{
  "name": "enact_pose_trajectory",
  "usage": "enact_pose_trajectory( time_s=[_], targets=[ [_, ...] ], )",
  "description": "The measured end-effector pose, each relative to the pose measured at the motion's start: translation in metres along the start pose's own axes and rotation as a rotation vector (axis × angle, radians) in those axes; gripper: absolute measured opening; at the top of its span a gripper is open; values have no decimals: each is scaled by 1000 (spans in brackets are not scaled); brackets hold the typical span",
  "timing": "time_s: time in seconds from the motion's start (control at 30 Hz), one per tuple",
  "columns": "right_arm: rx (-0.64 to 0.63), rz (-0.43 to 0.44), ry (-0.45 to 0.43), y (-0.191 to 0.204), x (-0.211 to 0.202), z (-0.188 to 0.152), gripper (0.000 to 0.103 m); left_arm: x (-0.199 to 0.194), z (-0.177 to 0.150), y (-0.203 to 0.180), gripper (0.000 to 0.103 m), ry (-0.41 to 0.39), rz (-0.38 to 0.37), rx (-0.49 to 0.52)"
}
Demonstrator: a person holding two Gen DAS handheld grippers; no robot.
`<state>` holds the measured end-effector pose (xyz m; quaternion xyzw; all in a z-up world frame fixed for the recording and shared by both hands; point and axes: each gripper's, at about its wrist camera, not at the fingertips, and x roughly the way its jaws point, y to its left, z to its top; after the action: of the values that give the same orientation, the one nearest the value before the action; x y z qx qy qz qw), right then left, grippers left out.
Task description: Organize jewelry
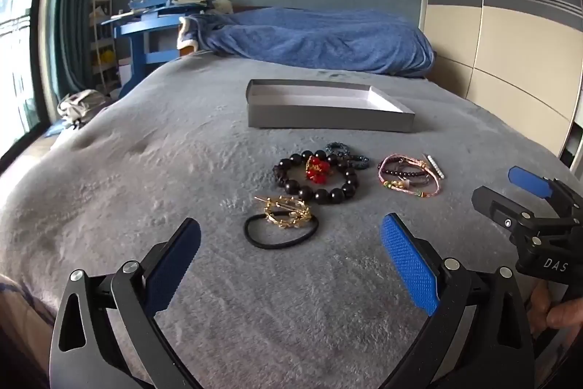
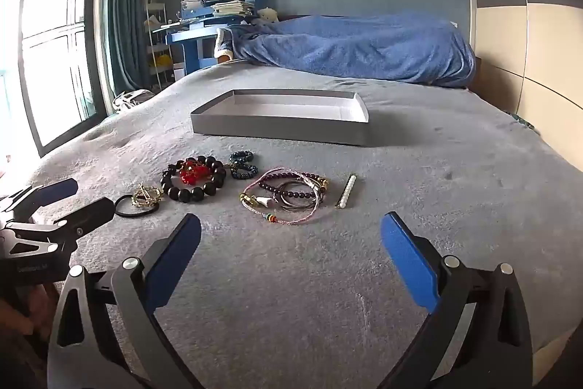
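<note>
Left wrist view: the jewelry lies in a cluster at frame centre on the grey bed (image 1: pixel 145 170): black bead bracelet (image 1: pixel 317 179), gold hairpin (image 1: pixel 288 212) resting on a black hair tie (image 1: pixel 280 230), pink cord bracelets (image 1: pixel 410 177). An empty grey box (image 1: pixel 328 104) sits just beyond, toward the upper centre. Left claw (image 1: pixel 291 265) stands fully open, holding nothing. Right claw (image 2: pixel 291 265) likewise stands fully open and empty.

The left gripper (image 1: pixel 291 265) is tilting downward, its jaws standing wide apart and gripping nothing. The right gripper (image 2: pixel 291 261) is hanging alongside it, equally wide and empty. A hand (image 1: pixel 554 308) is clasping the right gripper's handle.
</note>
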<state>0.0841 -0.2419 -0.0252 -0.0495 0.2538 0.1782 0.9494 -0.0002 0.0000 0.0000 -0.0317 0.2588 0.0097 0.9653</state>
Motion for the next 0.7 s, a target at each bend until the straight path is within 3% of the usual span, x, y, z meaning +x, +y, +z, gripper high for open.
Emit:
enact_pose_trajectory(
  time_s=[0.7],
  targets=[
    [20, 1, -27, 1, -14, 3, 98, -2, -1, -3, 98, 19, -10, 12]
  ],
)
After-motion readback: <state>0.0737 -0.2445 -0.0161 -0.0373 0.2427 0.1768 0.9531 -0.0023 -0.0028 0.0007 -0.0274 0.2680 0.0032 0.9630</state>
